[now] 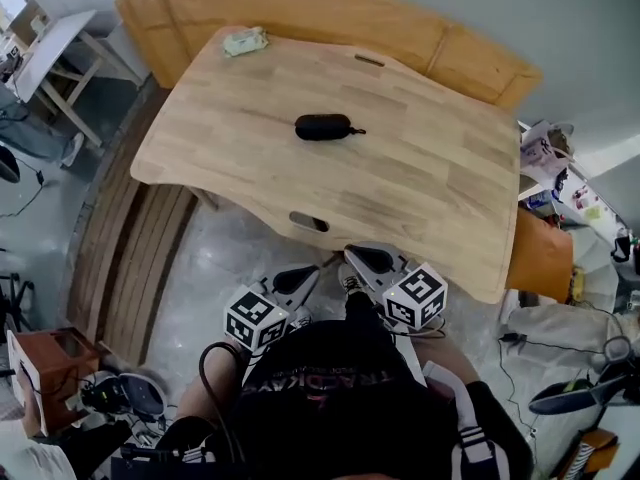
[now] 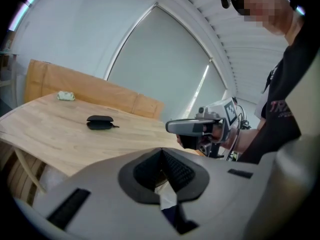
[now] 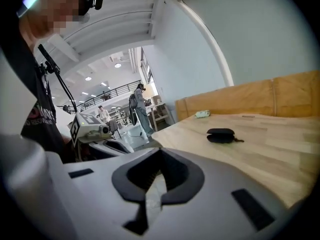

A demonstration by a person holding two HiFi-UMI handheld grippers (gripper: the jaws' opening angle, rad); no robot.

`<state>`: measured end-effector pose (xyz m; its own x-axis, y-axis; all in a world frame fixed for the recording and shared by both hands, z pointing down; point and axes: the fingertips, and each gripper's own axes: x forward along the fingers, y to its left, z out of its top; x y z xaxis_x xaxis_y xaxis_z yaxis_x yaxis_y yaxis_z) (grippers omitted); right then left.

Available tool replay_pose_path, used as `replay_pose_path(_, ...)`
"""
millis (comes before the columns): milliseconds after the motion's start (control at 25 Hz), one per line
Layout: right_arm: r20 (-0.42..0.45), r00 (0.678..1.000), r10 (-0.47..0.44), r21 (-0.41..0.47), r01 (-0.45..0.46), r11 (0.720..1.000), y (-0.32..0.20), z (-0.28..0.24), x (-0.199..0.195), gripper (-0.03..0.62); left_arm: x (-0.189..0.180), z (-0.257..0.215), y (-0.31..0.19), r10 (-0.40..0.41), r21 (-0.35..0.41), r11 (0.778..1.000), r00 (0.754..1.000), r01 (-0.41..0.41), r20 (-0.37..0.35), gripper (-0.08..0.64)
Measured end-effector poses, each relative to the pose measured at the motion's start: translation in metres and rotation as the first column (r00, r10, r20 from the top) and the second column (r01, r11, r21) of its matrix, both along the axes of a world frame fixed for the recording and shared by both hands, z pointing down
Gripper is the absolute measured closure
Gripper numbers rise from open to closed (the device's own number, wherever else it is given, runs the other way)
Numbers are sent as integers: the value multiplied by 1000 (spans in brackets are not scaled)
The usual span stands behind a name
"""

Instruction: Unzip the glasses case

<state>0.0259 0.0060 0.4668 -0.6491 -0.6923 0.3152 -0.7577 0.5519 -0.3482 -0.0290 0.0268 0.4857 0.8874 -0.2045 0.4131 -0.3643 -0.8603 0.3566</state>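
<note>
A black zipped glasses case (image 1: 323, 127) lies on its own near the middle of the pale wooden table (image 1: 430, 198), its zip pull sticking out to the right. It also shows far ahead as the case (image 2: 100, 122) and the case (image 3: 220, 135). Both grippers hang close to the person's body, below and in front of the table's near edge, well short of the case. My left gripper (image 1: 305, 276) (image 2: 161, 152) is shut with nothing in it. My right gripper (image 1: 362, 258) (image 3: 159, 156) is shut and empty too, just right of the left one.
A small green-and-white object (image 1: 245, 41) lies at the table's far left corner. An orange padded bench (image 1: 300, 8) runs behind the table. Wooden slats (image 1: 130, 258) lie on the floor at left, with a brown box (image 1: 45, 368) nearby. Cables and clutter (image 1: 570, 208) fill the floor at right.
</note>
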Motion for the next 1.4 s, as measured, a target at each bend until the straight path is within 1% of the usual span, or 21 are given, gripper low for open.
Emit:
replay_pose_path(280,18,999,29,-40,-28,999,44,10,-39,575,-21,4,22,42,7,999,999,-42,3,549)
replay_pose_path(400,14,999,40,-36,-40,999,53,10,-50,575,-28,4,25,37,10,999,999,-37,4,548)
replay_pose_path(640,15,997,74,-35,-73,997,57,12,-57,575,-42,7,24,9,17,1000,1000,-9,15,549)
replay_pose_path(920,31,998,50,-27,-49,998,54,10,-66,575,-54,2,18,-28,50,998,999,28,16,549)
replay_pose_path(1160,23,1000,19,-25,-18,1000,53,9,-74,577,-59,1,17,-46,50,998,999,46,14,548)
replay_pose_path(1400,11,1000,12,-25,-12,1000,54,9,-74,577,-56,1,17,-43,50,998,999,43,10,548)
